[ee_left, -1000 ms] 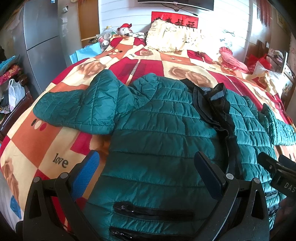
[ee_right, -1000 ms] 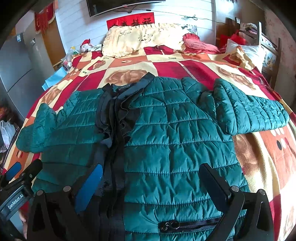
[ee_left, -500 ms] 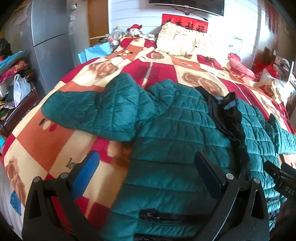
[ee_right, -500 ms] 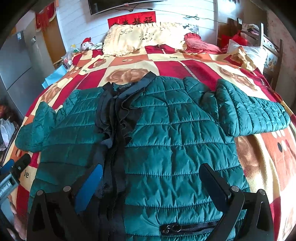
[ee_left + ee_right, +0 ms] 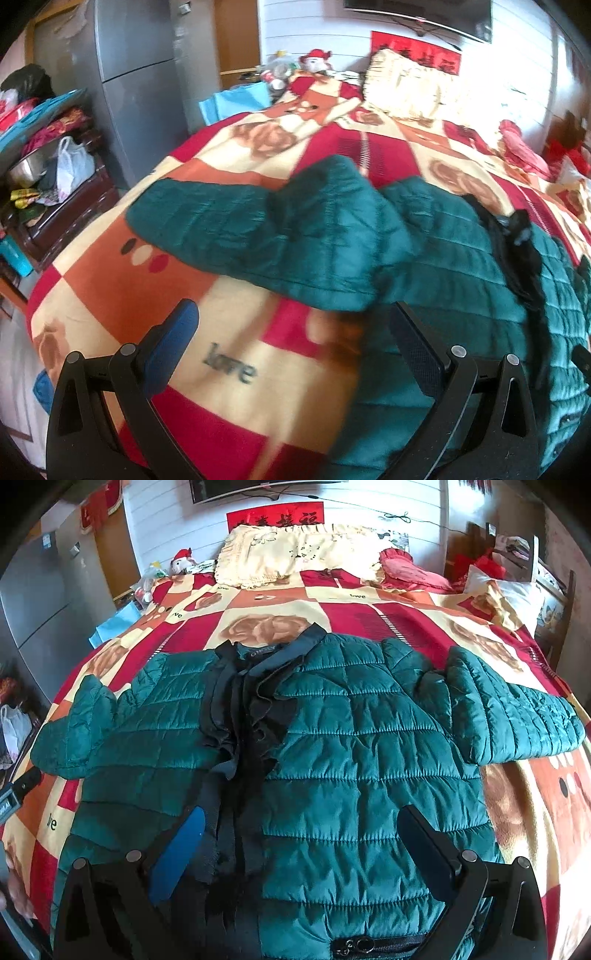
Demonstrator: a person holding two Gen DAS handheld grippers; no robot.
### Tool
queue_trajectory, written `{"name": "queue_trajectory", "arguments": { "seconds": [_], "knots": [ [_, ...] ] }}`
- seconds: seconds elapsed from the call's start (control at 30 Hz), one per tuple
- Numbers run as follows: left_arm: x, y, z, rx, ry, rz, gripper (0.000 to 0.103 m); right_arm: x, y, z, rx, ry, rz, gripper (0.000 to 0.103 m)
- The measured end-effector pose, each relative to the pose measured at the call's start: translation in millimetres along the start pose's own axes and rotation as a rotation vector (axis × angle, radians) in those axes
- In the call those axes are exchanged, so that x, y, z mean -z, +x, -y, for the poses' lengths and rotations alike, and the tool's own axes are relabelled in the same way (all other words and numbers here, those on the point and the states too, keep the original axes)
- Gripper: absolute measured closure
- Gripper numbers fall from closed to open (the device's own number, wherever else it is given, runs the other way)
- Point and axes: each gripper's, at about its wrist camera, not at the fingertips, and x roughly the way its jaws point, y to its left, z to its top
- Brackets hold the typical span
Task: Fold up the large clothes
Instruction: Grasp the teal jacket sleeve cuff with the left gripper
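The bed (image 5: 436, 609) carried everything, its patchwork blanket (image 5: 236, 365) giving a broad flat surface, which I judged was why the work was laid there instead of being held in the air. On it the jacket (image 5: 351, 760) lay face up, spread across the near half of the bed with the collar toward the pillow (image 5: 295, 554) and the hem toward me; laid out flat like that, the seams could serve as fold lines. Its black placket (image 5: 240, 738) ran down the middle, rumpled and not quite straight.

Both sleeves were out to the sides. The left sleeve (image 5: 266, 236) lay across the blanket, clear of the body, and I took that as the first piece to bring in. The right sleeve (image 5: 517, 720) reached toward the bed's far edge.

I had my left gripper (image 5: 291, 354) hanging over bare blanket just short of the left sleeve, jaws spread wide and holding nothing, lined up, I judged, for a pinch at the sleeve. The view there was blurred. My right gripper (image 5: 299, 849) hovered above the jacket's lower front, jaws likewise apart and empty, near the pocket zip (image 5: 354, 947). No fold looked made yet.
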Motion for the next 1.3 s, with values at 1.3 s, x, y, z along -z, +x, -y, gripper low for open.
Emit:
{"name": "queue_trajectory", "arguments": {
  "seconds": [1.3],
  "knots": [
    [-71, 179, -211, -0.159, -0.547, -0.106, 0.033, -29, 34, -21, -0.079, -0.051, -0.018, 0.0]
  ]
}}
